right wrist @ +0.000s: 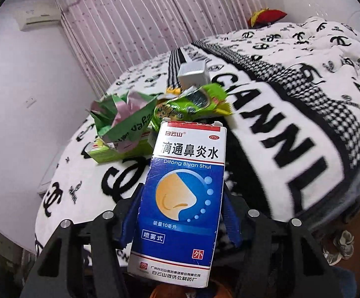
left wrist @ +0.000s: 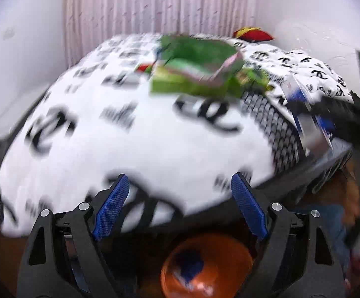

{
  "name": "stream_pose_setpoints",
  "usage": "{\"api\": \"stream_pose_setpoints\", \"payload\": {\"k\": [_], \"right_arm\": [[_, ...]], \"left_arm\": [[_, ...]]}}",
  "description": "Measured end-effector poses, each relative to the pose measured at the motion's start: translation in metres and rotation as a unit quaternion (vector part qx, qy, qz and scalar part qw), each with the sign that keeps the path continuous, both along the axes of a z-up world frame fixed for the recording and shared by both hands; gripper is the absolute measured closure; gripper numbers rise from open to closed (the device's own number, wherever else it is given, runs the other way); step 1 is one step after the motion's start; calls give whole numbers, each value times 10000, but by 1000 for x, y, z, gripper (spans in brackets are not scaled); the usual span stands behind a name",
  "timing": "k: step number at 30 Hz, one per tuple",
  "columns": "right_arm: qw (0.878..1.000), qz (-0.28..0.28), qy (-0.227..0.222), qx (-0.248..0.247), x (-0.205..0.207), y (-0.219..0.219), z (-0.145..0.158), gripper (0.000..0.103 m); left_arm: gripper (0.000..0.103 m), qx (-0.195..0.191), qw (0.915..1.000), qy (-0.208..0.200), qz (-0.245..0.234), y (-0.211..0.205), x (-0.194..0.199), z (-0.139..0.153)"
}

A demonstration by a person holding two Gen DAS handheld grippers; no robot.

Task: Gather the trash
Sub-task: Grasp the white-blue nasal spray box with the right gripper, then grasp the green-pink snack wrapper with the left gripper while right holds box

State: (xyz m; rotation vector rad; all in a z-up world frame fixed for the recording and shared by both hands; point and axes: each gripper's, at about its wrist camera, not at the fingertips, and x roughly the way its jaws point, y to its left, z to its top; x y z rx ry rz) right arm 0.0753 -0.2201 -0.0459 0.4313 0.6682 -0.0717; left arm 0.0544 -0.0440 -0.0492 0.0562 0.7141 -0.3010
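I'm holding the right gripper (right wrist: 180, 213) clamped on a blue and white medicine box (right wrist: 180, 198), which is standing upright between the blue fingers (right wrist: 231, 223) and filling the middle of the right wrist view. The box is hiding most of both pads, and its bottom corner is running down to the lower edge of the frame. Ahead of this claw, just past the box top, a torn green wrapper (right wrist: 195, 101) is lying on the black and white blanket (right wrist: 292, 114). Ahead and to the left a green and pink crumpled carton (right wrist: 122, 129) is sitting on a flat green box, touching it. A small grey box (right wrist: 192, 73) is sitting farther ahead, behind the wrapper; I cannot tell if they touch.

The left wrist view is smearing with motion blur. The left gripper (left wrist: 180, 206) is gaping wide with nothing between its pads (left wrist: 111, 206), hovering at the blanket edge (left wrist: 142, 149). Far ahead of it the green trash pile (left wrist: 197, 72) is reading only as a blur. To its far right the other claw is showing with the blue box, partly cut off by the frame edge. Below the claw an orange bin (left wrist: 204, 265) is sitting, its contents too blurred to name. A red and yellow object (left wrist: 253, 34) is lying at the far end of the bed, unclear what
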Motion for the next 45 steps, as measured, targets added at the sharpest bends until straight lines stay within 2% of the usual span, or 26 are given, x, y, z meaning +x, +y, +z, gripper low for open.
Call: {"api": "stream_pose_setpoints", "payload": {"k": [4,7,13,15,16,17,18,21,24,28,33,40,45], "right_arm": [[9999,27,-146,-16,-21,-13,5,46],[9997,32,-246,-14,-35,-20,7,46],[9995,106,-272,106,-52,-32,0,46],[9996,116,-245,59,-54,-33,-4,46],[9996,117,-240,41,-55,-33,-5,46],[9996,145,-234,31,-56,-32,-7,46],[9996,175,-224,16,-56,-31,-8,46],[9995,215,-234,-13,-59,-27,-10,46],[9993,252,-288,-48,-62,-24,-7,46],[9986,301,-406,-137,-68,-18,2,46],[9977,390,-506,-219,-75,-8,13,46],[9958,544,-627,-393,-92,5,30,46],[9943,740,-569,-524,-103,15,33,46]], "left_arm": [[21,178,9986,-437,-252,-43,41,19],[21,486,9955,-724,-376,-77,77,27],[21,959,9934,-568,-281,-115,138,26],[32,880,9935,-628,-343,-117,146,28],[55,768,9940,-610,-489,-118,149,28],[70,719,9944,-523,-573,-118,151,28],[70,791,9943,-504,-509,-119,153,28],[73,606,9955,-518,-512,-111,150,33],[76,606,9948,-586,-578,-103,140,41],[84,412,9935,-718,-783,-89,114,65],[86,106,9929,-753,-916,-71,84,88],[86,-421,9853,-827,-1431,-33,14,114],[86,-763,9784,-566,-1833,-9,-29,105]]}}
